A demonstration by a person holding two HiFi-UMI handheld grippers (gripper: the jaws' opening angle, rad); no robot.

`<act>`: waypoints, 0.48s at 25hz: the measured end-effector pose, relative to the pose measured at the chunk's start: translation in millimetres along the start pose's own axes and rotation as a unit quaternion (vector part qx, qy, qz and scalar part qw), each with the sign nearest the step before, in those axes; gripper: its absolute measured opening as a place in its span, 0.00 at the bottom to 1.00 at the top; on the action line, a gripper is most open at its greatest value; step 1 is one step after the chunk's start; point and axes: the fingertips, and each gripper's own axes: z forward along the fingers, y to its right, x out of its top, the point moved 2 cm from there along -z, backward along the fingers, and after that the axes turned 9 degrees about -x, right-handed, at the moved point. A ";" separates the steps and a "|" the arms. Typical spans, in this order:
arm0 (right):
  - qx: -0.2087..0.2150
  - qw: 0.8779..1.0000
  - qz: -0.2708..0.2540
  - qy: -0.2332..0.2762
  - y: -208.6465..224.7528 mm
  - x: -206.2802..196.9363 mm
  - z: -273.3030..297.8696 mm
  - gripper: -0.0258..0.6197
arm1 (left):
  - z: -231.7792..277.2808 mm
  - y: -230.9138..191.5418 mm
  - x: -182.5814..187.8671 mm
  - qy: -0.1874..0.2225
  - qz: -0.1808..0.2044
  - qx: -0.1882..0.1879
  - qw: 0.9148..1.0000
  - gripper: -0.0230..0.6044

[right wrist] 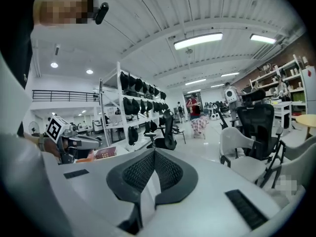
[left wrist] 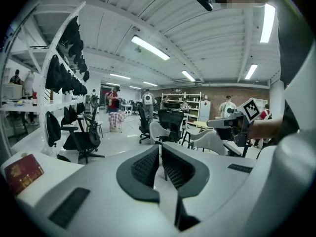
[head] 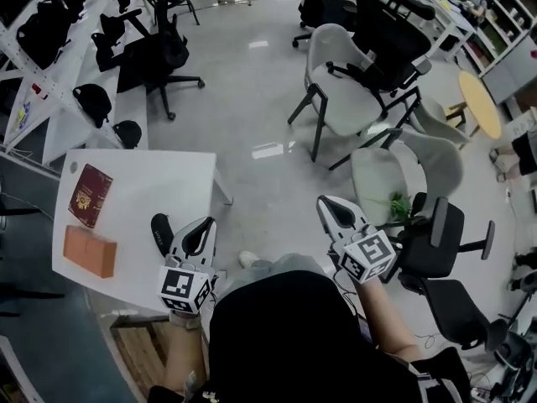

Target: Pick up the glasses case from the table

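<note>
The glasses case [head: 162, 232] is a black oblong lying near the right edge of the small white table [head: 151, 187]. My left gripper [head: 204, 229] hovers just right of the case at the table's edge, shut, with nothing between its pads [left wrist: 148, 164]. My right gripper [head: 331, 208] is held over the floor well to the right of the table, its jaws closed together and empty [right wrist: 154, 153]. The case does not show in either gripper view. Each gripper sees the other: the right gripper [left wrist: 232, 123] and the left gripper [right wrist: 74, 142].
A dark red booklet [head: 90, 194] and an orange box [head: 90, 251] lie on the table's left part. Grey and black office chairs [head: 344, 82] stand on the floor ahead and to the right. White shelves with black bags [head: 50, 32] line the left, and a round yellow table [head: 480, 101] stands far right.
</note>
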 end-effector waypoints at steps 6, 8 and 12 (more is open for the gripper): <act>0.088 0.996 -0.030 -0.016 -35.6 20.1 83.4 0.08 | -15.8 -51.3 -13.8 0.000 -0.036 0.080 0.996 0.07; 0.128 0.991 -0.042 -0.026 -53.3 24.6 114.4 0.08 | -27.2 -67.5 -19.1 0.002 -0.057 0.116 0.992 0.07; 0.211 0.974 -0.066 -0.052 -92.3 32.0 170.9 0.08 | -51.4 -95.4 -30.1 0.003 -0.094 0.190 0.977 0.07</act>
